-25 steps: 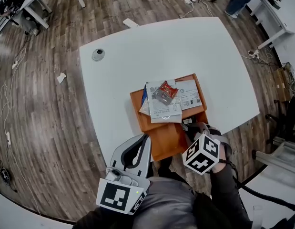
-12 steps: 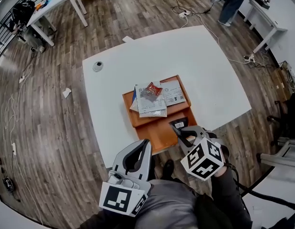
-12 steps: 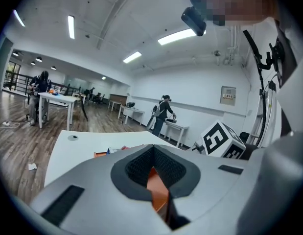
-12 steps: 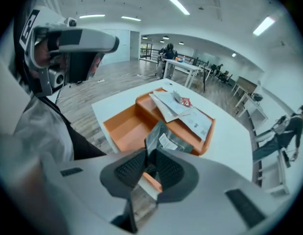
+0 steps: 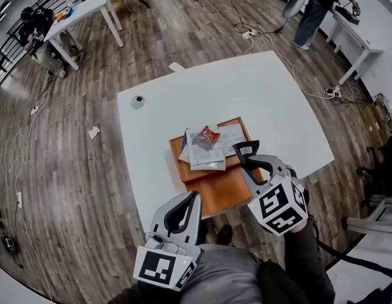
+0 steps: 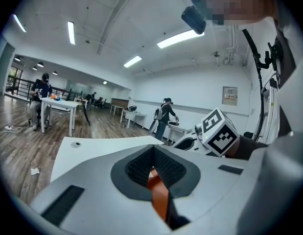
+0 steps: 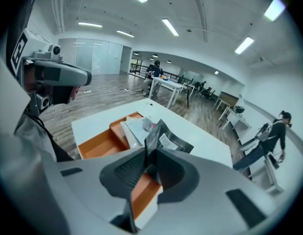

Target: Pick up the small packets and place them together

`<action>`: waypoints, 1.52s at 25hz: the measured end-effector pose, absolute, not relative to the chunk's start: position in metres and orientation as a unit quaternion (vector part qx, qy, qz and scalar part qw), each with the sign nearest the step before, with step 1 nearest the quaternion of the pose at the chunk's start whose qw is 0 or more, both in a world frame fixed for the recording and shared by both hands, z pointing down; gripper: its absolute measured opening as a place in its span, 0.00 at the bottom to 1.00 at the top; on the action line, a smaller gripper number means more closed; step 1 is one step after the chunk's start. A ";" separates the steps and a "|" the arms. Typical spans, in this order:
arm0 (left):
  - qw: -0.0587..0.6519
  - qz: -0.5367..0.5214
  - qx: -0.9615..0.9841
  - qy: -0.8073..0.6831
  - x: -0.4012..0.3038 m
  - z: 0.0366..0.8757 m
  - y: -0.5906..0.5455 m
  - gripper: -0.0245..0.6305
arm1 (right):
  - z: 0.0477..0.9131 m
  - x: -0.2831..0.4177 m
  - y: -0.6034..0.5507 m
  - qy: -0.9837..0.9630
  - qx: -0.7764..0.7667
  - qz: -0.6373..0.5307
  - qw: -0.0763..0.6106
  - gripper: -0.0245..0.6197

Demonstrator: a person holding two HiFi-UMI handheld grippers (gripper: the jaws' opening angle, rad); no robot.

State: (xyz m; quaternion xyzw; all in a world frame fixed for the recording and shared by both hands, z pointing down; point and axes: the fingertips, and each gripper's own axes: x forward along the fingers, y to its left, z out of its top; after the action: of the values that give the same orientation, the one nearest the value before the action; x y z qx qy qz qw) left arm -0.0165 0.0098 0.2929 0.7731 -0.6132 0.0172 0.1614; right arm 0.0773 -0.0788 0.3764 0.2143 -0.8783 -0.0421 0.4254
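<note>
Ideally the dark flat plastic packet (image 5: 246, 148) with its white label, held over the right side of the orange rectangular tray (image 5: 221, 198), needed carrying across to the heap of white paper-faced packets (image 5: 205, 157) and the small red sachet (image 5: 207, 135) at the tray's far end. It should be laid flat there before release, so it could not slide onto the white tabletop (image 5: 265, 94). The right gripper (image 5: 249, 162) had its fingers pressed nearly together, pinching that thin packet by one edge, while the left gripper (image 5: 190, 200) hovered by the tray's near edge, fingers closed on each other with nothing between.
</note>
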 end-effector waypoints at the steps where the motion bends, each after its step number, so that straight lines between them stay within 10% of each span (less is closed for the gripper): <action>1: 0.163 0.017 0.770 -0.617 -0.024 0.294 0.007 0.04 | 0.379 0.073 -0.085 -0.877 0.215 -0.041 0.429 0.15; 25: 0.200 0.017 0.729 -0.654 -0.091 0.319 -0.013 0.04 | 0.418 0.024 -0.128 -0.873 0.183 0.016 0.451 0.29; 38: 0.163 0.011 0.753 -0.637 -0.034 0.292 0.023 0.04 | 0.329 0.063 -0.086 -0.941 0.242 0.072 0.224 0.29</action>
State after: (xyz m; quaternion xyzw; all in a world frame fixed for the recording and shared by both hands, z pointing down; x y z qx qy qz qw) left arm -0.0343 0.0228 0.2918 0.7531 -0.6374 0.0112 0.1628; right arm 0.0633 -0.0859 0.3286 0.2425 -0.9412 0.0722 0.2238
